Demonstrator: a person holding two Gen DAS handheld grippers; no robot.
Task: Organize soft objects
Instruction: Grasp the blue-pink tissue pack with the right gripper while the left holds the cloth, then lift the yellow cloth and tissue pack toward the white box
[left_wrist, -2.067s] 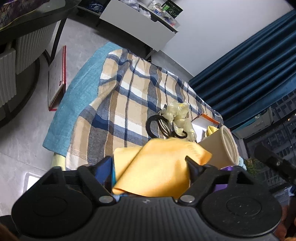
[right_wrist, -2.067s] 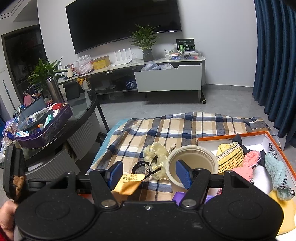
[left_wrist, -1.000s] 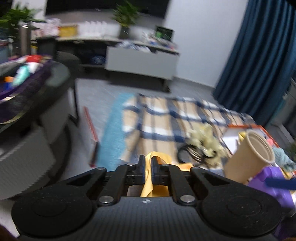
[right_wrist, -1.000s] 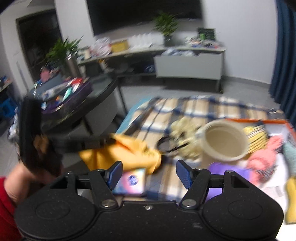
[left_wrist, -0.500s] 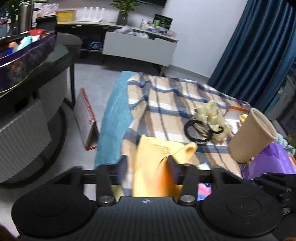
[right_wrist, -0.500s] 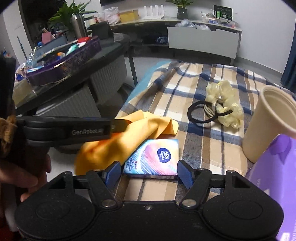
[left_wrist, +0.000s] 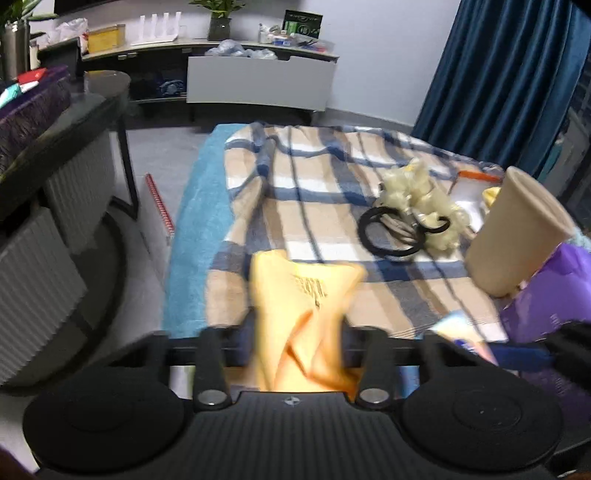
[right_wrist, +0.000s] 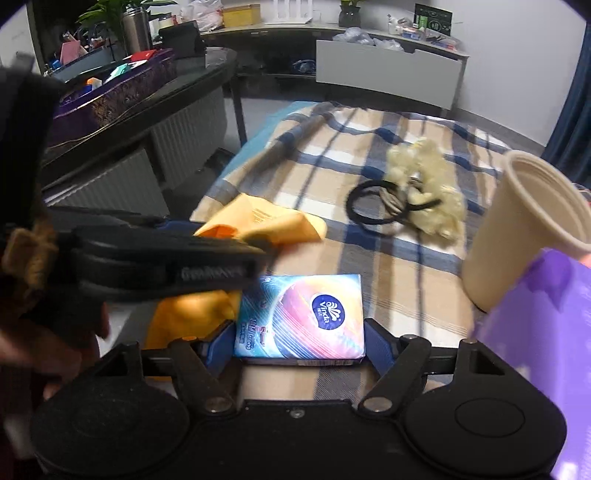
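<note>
A crumpled yellow cloth (left_wrist: 303, 317) lies on the plaid blanket (left_wrist: 314, 177) between the spread fingers of my left gripper (left_wrist: 295, 332), which is open around it. It also shows in the right wrist view (right_wrist: 266, 221), partly under the left gripper's body (right_wrist: 162, 266). My right gripper (right_wrist: 299, 343) is open, its fingers on either side of a blue tissue pack (right_wrist: 303, 317), not closed on it. A cream scrunchie (left_wrist: 424, 195) and black hair ties (left_wrist: 391, 232) lie further back.
A beige paper cup (right_wrist: 524, 229) and a purple box (right_wrist: 539, 362) stand at the right. A dark glass table (right_wrist: 147, 96) with a purple tray is on the left. A blue towel (left_wrist: 199, 229) edges the blanket, with floor beyond.
The left gripper closed on the yellow cloth, lifted it aside off the tissue pack, then opened. The right gripper moved down and forward so the tissue pack sits between its fingers.
</note>
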